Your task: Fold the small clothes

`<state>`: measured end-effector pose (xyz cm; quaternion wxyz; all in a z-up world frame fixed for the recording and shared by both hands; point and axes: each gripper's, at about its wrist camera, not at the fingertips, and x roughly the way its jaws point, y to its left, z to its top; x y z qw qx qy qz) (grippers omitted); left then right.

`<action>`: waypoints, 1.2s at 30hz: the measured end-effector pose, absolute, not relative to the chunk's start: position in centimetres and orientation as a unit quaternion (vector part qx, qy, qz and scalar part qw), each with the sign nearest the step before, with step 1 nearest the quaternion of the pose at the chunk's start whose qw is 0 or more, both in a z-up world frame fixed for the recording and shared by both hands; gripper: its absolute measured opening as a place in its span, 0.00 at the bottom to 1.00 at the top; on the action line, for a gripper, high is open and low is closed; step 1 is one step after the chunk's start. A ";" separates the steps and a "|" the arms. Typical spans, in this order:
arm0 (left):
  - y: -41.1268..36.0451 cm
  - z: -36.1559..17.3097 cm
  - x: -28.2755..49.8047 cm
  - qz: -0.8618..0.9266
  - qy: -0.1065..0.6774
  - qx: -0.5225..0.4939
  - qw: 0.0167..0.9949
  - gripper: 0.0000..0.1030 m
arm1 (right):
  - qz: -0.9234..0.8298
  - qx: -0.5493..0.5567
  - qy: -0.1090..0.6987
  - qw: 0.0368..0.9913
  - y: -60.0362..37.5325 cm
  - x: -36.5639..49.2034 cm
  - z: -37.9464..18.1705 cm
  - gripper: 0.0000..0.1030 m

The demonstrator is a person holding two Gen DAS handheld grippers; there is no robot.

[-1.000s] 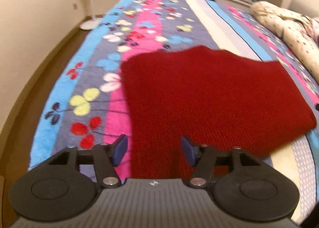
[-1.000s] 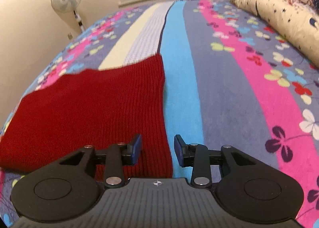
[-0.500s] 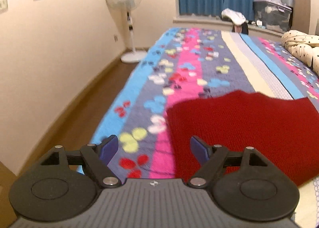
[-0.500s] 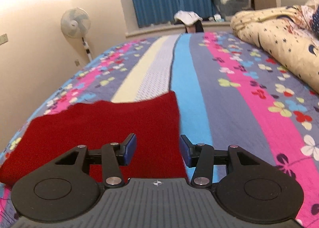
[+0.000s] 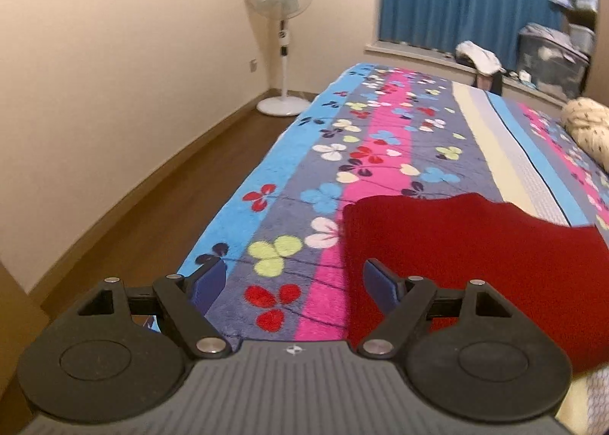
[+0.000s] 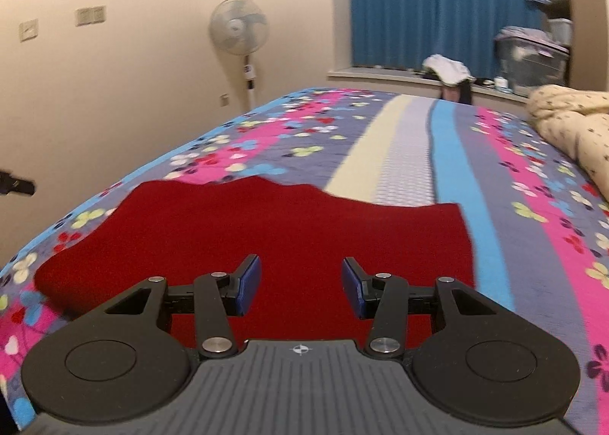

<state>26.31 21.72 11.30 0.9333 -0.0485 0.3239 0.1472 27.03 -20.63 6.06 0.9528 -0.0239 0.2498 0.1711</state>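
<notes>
Bedroom w/ a striped, clover-print bedspread [image 6: 475, 183] filling both views. Red knit garment [image 6: 266, 221] lies flat on it, folded into a rough rectangle, near edge toward the cams. Left gripper [image 5: 293, 280] hangs above the spread, jaws spread wide, nothing in them, garment at its 3 o'clock. Right gripper [image 6: 301, 284] over the garment, jaws apart, empty too. Standing fan [image 5: 279, 27] at 11, blue curtain [image 6: 437, 4] at 12–1, cream duvet [image 6: 571, 122] at 2.
</notes>
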 end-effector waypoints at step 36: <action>24.0 8.5 29.7 0.189 0.382 -0.058 0.903 0.82 | 0.384 -0.357 0.105 0.845 2.3 20.4 -2.2 0.49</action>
